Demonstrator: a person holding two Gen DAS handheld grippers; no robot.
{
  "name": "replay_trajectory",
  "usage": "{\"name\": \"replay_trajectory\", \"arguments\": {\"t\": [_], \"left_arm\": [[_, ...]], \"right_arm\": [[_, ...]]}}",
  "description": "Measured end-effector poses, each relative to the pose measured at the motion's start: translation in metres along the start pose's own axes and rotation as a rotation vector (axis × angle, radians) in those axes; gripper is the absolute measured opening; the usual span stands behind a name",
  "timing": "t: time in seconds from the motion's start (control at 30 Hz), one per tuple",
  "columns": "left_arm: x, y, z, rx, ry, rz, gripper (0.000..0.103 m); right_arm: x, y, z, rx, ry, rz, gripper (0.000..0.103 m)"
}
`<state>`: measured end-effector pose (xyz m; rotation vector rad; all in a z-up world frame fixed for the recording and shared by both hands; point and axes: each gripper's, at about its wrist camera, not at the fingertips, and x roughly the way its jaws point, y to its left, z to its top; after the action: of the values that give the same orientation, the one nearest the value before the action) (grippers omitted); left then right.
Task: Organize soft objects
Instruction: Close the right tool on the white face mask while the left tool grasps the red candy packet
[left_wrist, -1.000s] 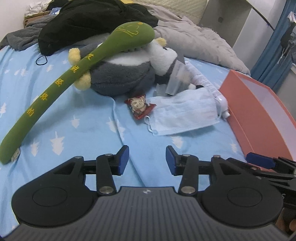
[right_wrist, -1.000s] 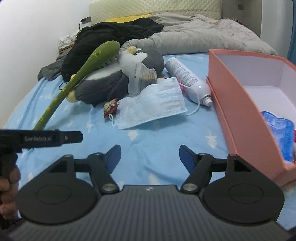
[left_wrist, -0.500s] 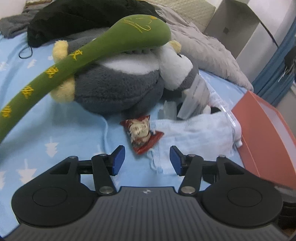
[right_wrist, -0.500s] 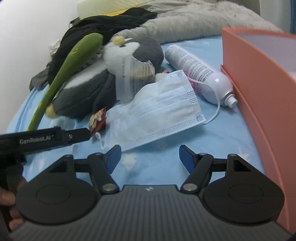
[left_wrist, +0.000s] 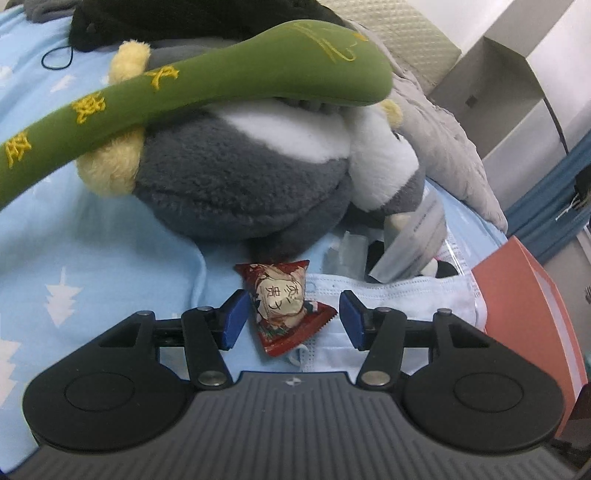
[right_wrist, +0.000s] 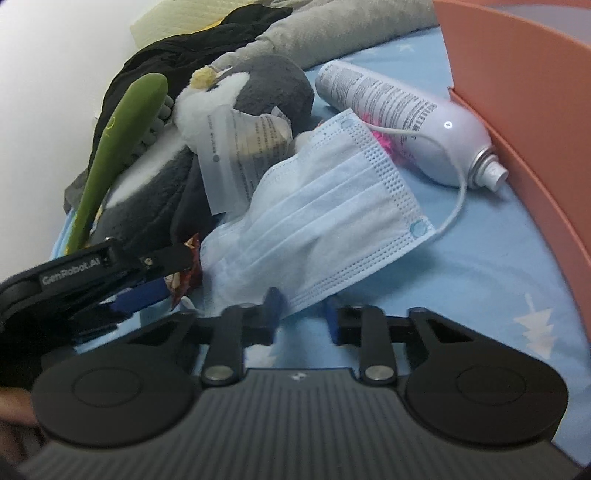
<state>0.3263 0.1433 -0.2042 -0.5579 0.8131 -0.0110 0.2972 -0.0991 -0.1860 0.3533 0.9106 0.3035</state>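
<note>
Straddling the red snack packet (left_wrist: 284, 306) on the bed, your left tool (left_wrist: 291, 317) stands apart, ready to pinch. Your right tool (right_wrist: 303, 314) has just been closing on the face mask (right_wrist: 321, 236) edge beside it, pads not visibly gripping yet.

The green plush stick (left_wrist: 207, 92) runs off the left edge; the right gripper's fingertips (right_wrist: 275, 301) are motion-blurred.
</note>
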Motion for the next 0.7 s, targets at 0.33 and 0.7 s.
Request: {"name": "replay_trajectory", "arguments": {"t": [0.33, 0.7], "left_arm": [[-0.009, 0.001, 0.002, -0.028, -0.020, 0.019, 0.031], [-0.055, -0.018, -0.022, 0.043, -0.026, 0.022, 0.029]], "right_arm": [[-0.010, -0.001, 0.003, 0.040, -0.008, 0.060, 0.004], [-0.054, -0.005, -0.013, 0.046, -0.014, 0.061, 0.004]]}}
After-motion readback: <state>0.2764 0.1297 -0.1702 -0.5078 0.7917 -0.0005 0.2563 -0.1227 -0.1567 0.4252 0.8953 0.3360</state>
